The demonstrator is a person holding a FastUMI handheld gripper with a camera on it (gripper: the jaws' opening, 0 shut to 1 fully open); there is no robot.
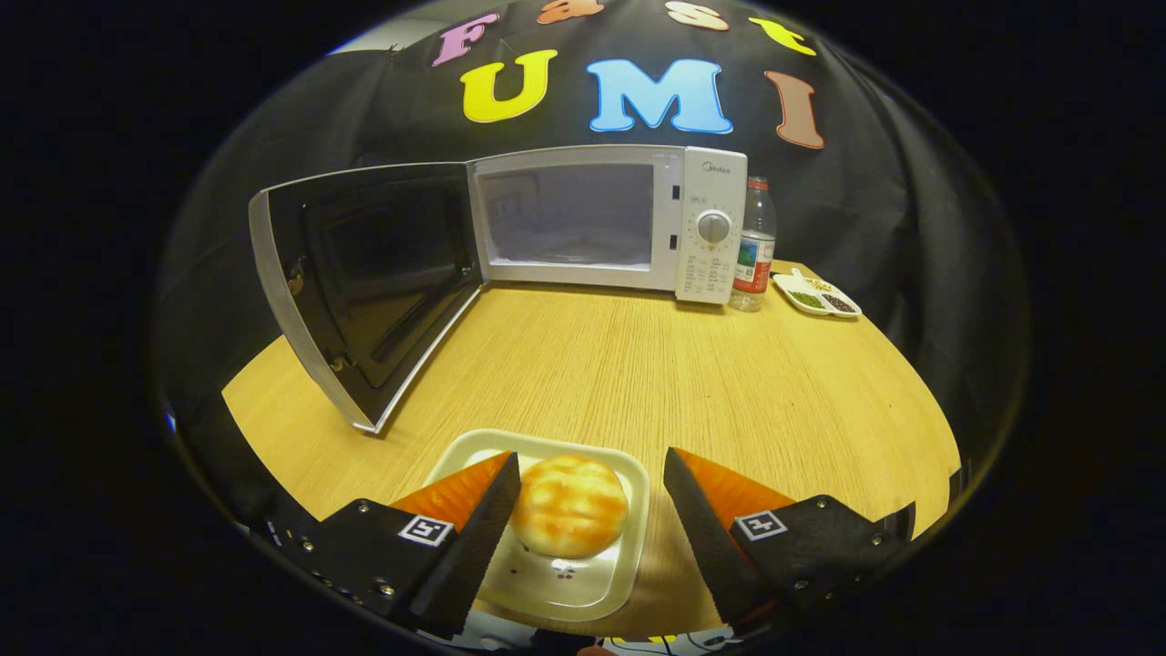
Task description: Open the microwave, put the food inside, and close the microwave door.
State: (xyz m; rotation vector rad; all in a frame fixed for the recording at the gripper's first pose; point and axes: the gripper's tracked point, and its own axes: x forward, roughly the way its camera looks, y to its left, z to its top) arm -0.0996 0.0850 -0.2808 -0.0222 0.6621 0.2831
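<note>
The bun [569, 506] sits on a small pale tray [629, 565] on the wooden table [638, 374], directly between your gripper's [592, 497] fingers. The fingers stand spread wide: the left one looks close against the bun's side, though you cannot tell whether it touches, and the right one is well clear, out past the tray's edge. Nothing is gripped yet.

Beyond the fingers, across the open tabletop, the microwave [606, 219] stands with its door [364, 282] swung fully out to the left and its cavity open, so the opening step looks done. Just right of the microwave are a water bottle [754, 246] and a divided dish [817, 296].

The bun looks light and soft, likely to dent under a hard squeeze, and its glazed top may be slick. You could close gently across its widest middle, or take the tray by its rim, which appears stiff but shallow and smooth, so it may slip or tilt.
</note>
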